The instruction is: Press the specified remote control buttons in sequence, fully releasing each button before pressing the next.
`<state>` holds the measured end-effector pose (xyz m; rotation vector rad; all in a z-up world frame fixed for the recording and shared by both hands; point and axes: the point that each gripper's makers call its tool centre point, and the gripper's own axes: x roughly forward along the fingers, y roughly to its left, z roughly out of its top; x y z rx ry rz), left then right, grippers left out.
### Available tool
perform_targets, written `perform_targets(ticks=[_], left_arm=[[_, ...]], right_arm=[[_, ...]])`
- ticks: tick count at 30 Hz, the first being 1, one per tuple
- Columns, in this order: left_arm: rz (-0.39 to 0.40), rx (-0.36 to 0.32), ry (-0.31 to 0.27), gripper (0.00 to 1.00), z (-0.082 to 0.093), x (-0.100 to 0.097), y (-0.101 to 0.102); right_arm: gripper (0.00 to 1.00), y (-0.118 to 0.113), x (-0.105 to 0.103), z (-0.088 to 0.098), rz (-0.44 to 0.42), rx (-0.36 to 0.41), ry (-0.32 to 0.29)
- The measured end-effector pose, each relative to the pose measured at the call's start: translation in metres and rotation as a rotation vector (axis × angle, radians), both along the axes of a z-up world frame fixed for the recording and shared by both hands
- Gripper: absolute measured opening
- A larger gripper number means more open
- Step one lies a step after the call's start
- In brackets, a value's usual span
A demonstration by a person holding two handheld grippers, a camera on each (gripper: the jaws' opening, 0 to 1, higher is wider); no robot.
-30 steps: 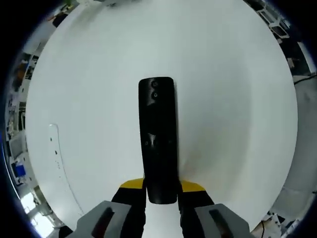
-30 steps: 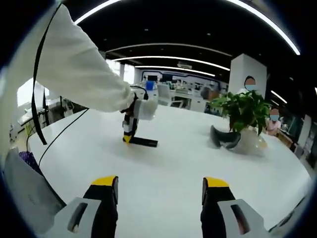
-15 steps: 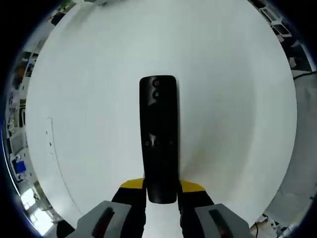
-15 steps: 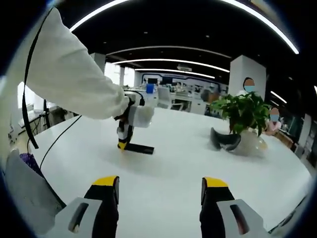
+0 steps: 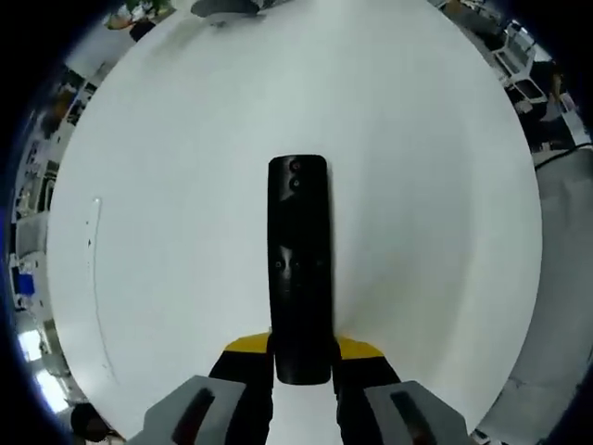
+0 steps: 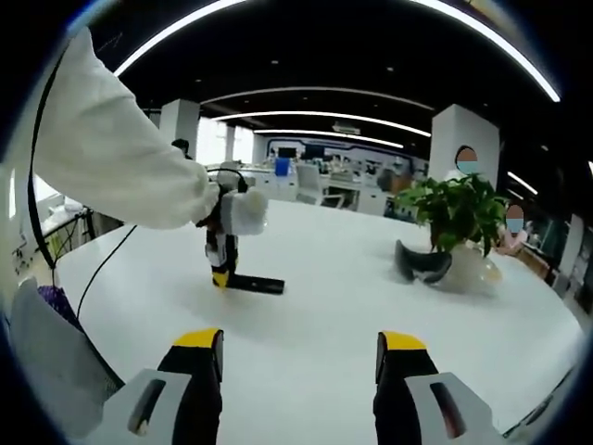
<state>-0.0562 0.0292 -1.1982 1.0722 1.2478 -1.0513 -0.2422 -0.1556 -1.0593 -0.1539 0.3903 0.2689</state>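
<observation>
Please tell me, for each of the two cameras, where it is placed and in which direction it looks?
Left gripper view: rides on the left gripper, looking steeply down its jaws along the black remote they clamp, onto the white table.
Right gripper view: rides on the right gripper, looking level across the table toward a potted plant; its jaws stand apart, and the person's white sleeve shows.
Shared: the remote, the left gripper and the table.

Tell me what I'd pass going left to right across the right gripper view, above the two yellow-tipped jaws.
White sleeve → left gripper gripping the black remote control → dark curved object → potted plant.
</observation>
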Motion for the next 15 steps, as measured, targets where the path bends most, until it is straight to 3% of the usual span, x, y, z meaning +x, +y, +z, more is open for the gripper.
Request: perform_targets(ticks=[15], left_arm=[[-0.021, 0.020, 0.003, 0.23, -0.001, -0.025, -0.003]], right_arm=[[0.66, -0.001, 0.001, 0.001, -0.003, 0.005, 0.000]])
